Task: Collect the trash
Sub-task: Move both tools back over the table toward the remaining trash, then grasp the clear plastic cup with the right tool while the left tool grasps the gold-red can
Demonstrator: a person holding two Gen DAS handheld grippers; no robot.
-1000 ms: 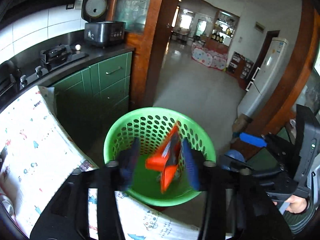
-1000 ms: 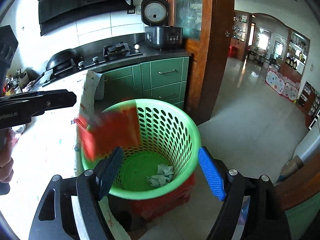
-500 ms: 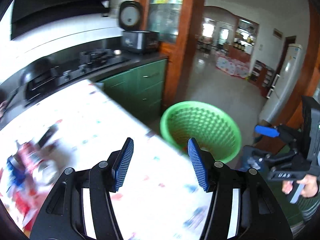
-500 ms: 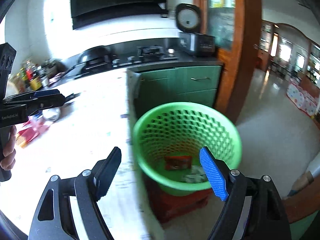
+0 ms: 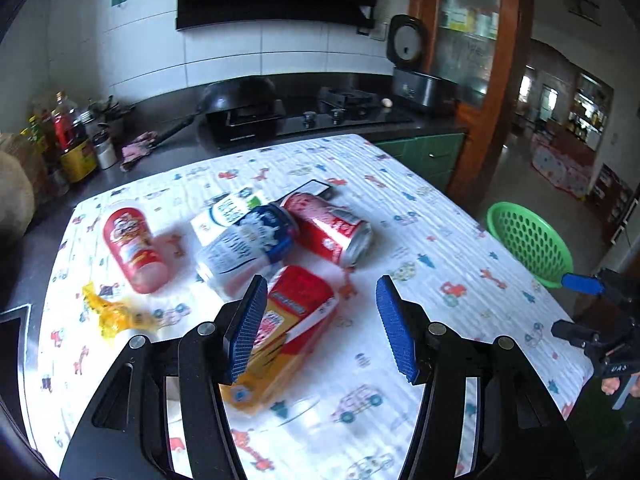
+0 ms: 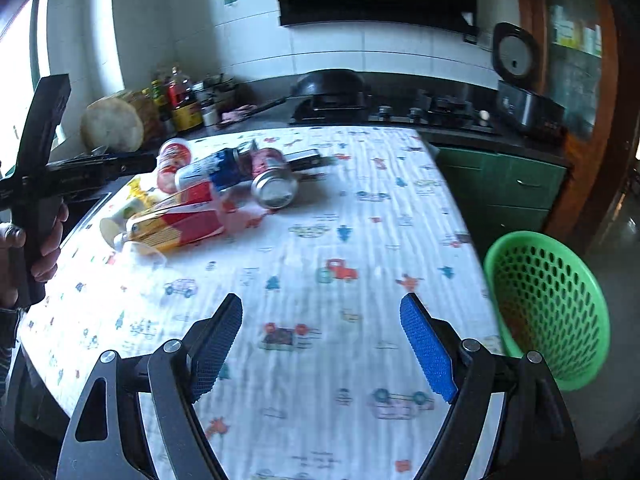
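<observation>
On the counter (image 5: 460, 240), the red-and-yellow carton (image 5: 288, 332) lies just ahead-left of the left gripper (image 5: 320, 320), its long axis running roughly along the wide-open, empty jaws. The right gripper (image 6: 320, 344), equally open and empty, hovers farther off beside the green basket (image 6: 560, 300), so the left looks nearer.

both wrist views overlook table (image 5: 460, 240) – share basket (image 6: 560, 304)
</observation>
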